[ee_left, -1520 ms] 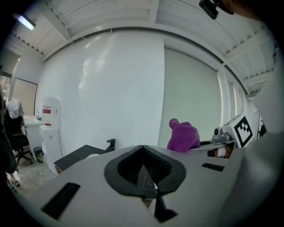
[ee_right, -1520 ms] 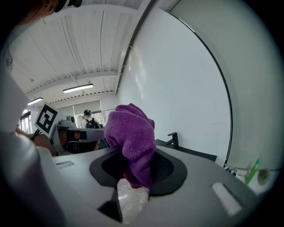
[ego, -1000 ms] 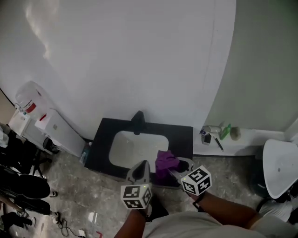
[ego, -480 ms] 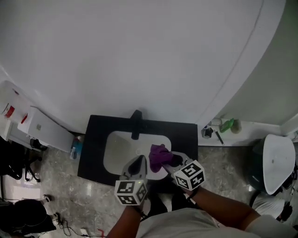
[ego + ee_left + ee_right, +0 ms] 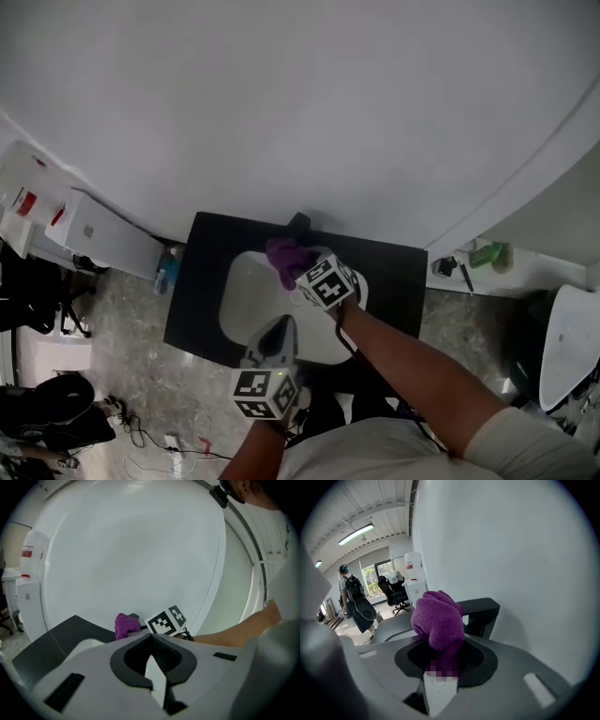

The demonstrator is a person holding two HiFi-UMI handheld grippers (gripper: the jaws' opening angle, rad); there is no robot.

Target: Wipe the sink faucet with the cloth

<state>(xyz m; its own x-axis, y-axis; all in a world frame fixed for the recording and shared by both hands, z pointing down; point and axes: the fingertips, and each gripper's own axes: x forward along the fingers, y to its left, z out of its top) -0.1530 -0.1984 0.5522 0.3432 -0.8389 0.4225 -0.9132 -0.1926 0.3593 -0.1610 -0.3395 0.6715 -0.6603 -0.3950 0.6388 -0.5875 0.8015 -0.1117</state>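
A black faucet (image 5: 300, 223) stands at the back of a white sink basin (image 5: 246, 300) set in a black counter (image 5: 202, 281). My right gripper (image 5: 295, 267) is shut on a purple cloth (image 5: 284, 254), which it holds right in front of the faucet, at its spout. In the right gripper view the cloth (image 5: 438, 618) bulges out of the jaws and covers part of the faucet (image 5: 482, 613); I cannot tell whether they touch. My left gripper (image 5: 278, 330) hovers shut and empty over the basin's front edge. From its view the cloth (image 5: 124, 624) shows beyond the jaws.
White cabinets (image 5: 94, 239) and a blue bottle (image 5: 167, 272) stand left of the counter. A ledge with small items (image 5: 469, 258) and a white fixture (image 5: 572, 337) lie to the right. A white wall rises right behind the faucet. A person with a backpack (image 5: 354, 599) stands far off.
My right gripper has carried the cloth from the basin's front right edge back and left to the faucet. The left gripper has stayed near the front edge.
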